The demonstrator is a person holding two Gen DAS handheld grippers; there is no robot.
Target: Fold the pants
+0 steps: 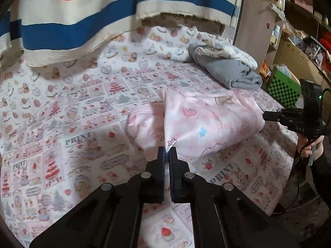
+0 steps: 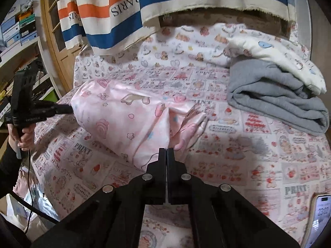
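Pink printed pants [image 1: 206,119] lie bunched on the patterned bed sheet [image 1: 62,124], stretched between both grippers. In the left wrist view my left gripper [image 1: 167,149] is shut on the pants' near edge, cloth pinched between its pads. My right gripper [image 1: 263,115] comes in from the right, held by a hand, and is clamped on the far side of the same garment. In the right wrist view the right gripper [image 2: 166,150] is shut on a fold of the pants [image 2: 124,119], and the left gripper [image 2: 71,110] grips their left end.
A folded grey garment [image 2: 275,103] with a cream printed one [image 2: 279,55] on top sits at the back right of the bed. A striped cloth [image 2: 165,0] hangs behind. A phone [image 2: 319,217] lies at the near right edge. A green checkered box [image 1: 283,88] and shelves stand beside the bed.
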